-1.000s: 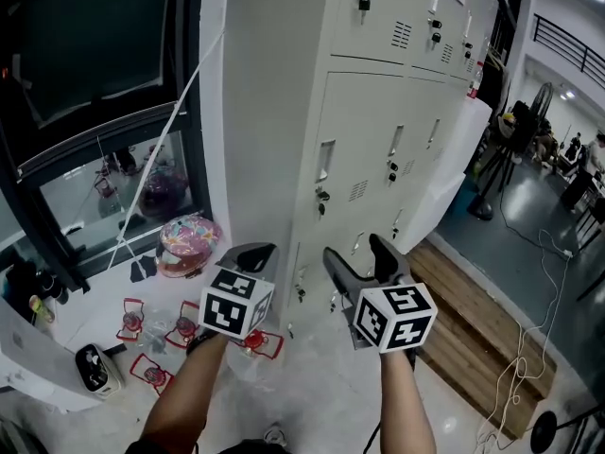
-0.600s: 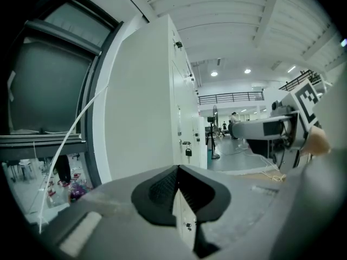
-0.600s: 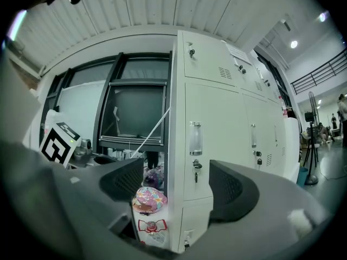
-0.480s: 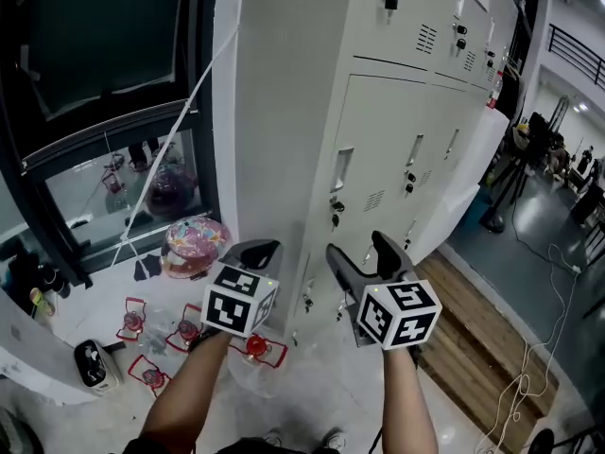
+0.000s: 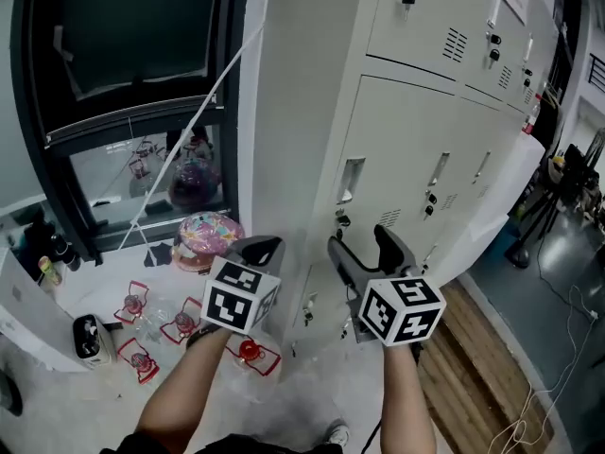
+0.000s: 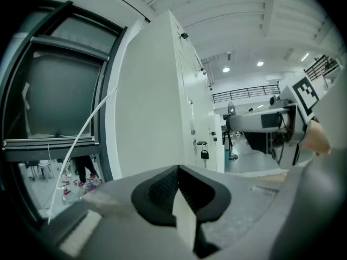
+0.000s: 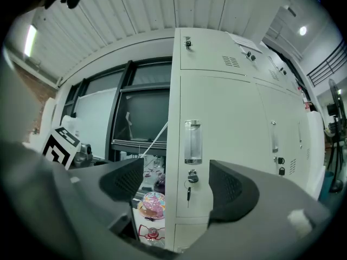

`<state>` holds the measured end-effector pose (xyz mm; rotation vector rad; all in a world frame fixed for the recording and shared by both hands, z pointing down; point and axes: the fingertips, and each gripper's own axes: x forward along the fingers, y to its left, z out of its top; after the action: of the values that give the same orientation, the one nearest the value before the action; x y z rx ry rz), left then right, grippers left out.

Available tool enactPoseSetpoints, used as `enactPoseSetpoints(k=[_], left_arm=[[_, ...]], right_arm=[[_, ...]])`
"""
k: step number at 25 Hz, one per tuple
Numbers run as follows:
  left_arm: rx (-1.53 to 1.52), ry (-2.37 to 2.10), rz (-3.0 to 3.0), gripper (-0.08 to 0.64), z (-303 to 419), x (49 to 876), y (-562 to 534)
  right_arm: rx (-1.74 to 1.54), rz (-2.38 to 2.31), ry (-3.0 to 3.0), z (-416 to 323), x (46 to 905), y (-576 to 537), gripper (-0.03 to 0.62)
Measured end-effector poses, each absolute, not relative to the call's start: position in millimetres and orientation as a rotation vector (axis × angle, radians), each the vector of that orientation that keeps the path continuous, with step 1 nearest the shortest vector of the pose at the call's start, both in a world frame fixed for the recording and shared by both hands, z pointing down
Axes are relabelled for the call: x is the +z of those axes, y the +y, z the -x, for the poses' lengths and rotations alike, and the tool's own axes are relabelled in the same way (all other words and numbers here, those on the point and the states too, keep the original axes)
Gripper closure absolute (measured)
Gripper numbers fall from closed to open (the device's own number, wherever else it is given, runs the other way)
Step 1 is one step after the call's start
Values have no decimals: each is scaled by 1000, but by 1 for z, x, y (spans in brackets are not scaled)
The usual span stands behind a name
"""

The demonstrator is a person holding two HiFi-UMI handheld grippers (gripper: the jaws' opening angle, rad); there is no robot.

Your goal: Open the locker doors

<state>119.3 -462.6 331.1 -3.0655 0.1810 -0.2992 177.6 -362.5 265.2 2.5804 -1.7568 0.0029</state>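
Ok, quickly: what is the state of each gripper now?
Left gripper: closed, holding nothing.
Right gripper: open, empty, facing the locker door.

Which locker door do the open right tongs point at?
The leftmost middle-row locker door: its recessed handle and the key in its lock show between the right tongs. The other doors lie further right or above.

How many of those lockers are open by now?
None: every locker door in view is shut. The right gripper, fingers apart, faces the one with the key; the left gripper is shut and empty. All the opening is left.
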Motion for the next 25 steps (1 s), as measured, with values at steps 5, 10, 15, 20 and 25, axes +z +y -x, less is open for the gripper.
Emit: enactPoseSetpoints(k=[5,10,15,20,25], left_arm=[[-268,342,3068,557,-135,315,-455],[-268,530,3061,555,-138,305,-451],[-297,723,3034,557,-130,306,-449],[-311,865,3014,557,-124,307,-442],[-324,970,2966,557,-116,303,-435]], right_arm=[[-15,-2473,-1903,-198,252,-365,227],[-7,-2343,-2056,-208,244,-373,227],[12,-2190,-2209,-206,245,-384,227],[18,-2066,-2337,-201,244,-393,227],[11,-1947,-2435,-193,239,-411,227]])
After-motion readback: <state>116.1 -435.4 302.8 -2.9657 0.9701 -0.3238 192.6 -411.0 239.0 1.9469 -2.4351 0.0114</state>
